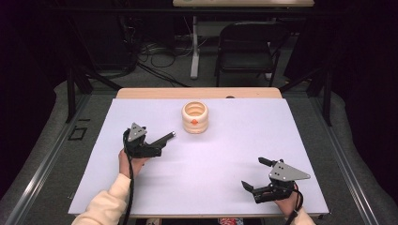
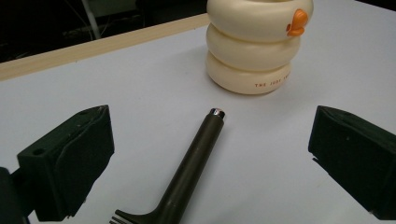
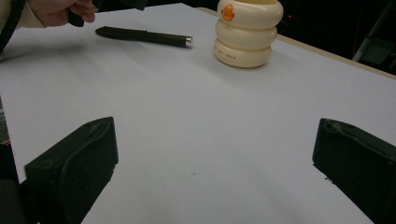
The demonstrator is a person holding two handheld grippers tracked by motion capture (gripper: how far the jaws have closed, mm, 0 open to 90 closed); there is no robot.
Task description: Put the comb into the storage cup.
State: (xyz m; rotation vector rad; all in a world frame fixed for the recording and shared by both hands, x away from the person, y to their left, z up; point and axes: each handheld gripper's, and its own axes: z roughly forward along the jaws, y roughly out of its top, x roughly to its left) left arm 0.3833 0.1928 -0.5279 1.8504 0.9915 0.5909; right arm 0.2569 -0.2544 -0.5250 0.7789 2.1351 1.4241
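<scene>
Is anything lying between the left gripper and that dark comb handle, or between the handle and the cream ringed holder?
Nothing visible. The left gripper is open with the comb handle lying between its jaws, and bare white table separates the handle's metal tip from the cream holder.

We see a bright white tabletop lit from above, while the room behind it is very dark. Soft, pale shadows lie under the cream ringed holder and the dark metal-tipped handle. In both gripper views the near black claw tips look a bit blurry. Nothing glares.
</scene>
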